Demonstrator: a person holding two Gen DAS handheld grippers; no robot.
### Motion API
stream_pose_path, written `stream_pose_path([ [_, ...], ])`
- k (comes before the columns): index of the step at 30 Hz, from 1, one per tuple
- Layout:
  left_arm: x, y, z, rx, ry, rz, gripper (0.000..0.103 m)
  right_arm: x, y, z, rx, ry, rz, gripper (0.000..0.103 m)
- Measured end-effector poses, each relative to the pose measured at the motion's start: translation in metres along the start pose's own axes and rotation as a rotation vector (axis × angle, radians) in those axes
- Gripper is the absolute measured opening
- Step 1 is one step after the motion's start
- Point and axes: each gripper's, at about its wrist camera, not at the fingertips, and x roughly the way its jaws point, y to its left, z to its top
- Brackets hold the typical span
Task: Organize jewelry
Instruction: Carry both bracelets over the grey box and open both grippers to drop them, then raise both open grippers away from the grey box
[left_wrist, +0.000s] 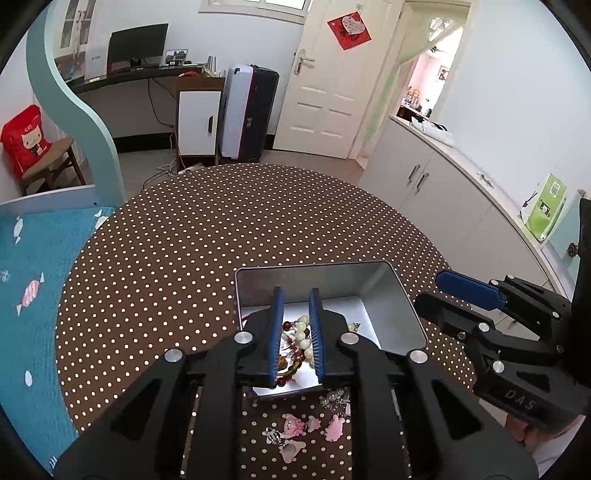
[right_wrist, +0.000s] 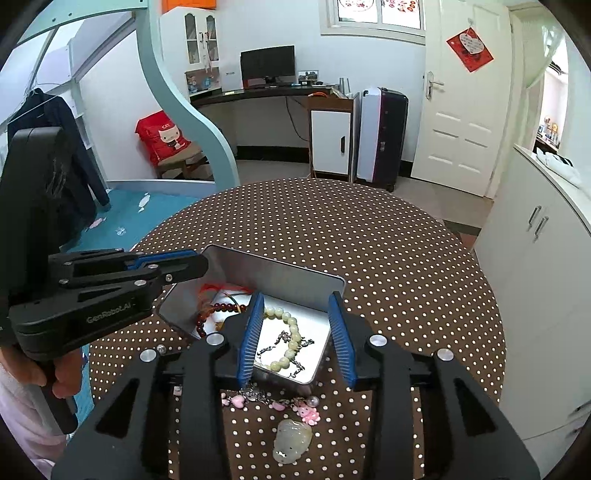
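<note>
Left tongs (left_wrist: 298, 334) narrow, holding nothing, over metal tin (left_wrist: 391, 295) at surface (left_wrist: 184, 258) centre. Pearl bracelet (right_wrist: 290, 338) and red bead bracelet (right_wrist: 212, 314) in tin. Right tongs (right_wrist: 298, 338) wide; pink charms (right_wrist: 308, 413) at 6 o'clock of tin.

My left gripper (left_wrist: 297, 314) hides part of the tin's (left_wrist: 388, 295) bracelets; my right gripper's (right_wrist: 297, 332) body covers the pink charms' (right_wrist: 308, 413) chain.

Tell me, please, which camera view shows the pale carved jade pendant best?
The right wrist view: the pale carved jade pendant lies unobstructed on the dotted tablecloth, before the metal tin. The left wrist view shows only pink charms there; the pendant cannot be identified.
</note>
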Motion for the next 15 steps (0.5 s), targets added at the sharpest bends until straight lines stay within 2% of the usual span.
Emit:
stream_pose_path([
  [13, -0.023, 0.002, -0.018, 0.003, -0.01, 0.012, 0.015, -0.01, -0.001, -0.008, 0.014, -0.003, -0.01, 0.038],
  [15, -0.027, 0.002, -0.02, 0.0, -0.013, 0.014, 0.019, -0.012, -0.003, -0.009, 0.016, -0.007, -0.016, 0.041],
])
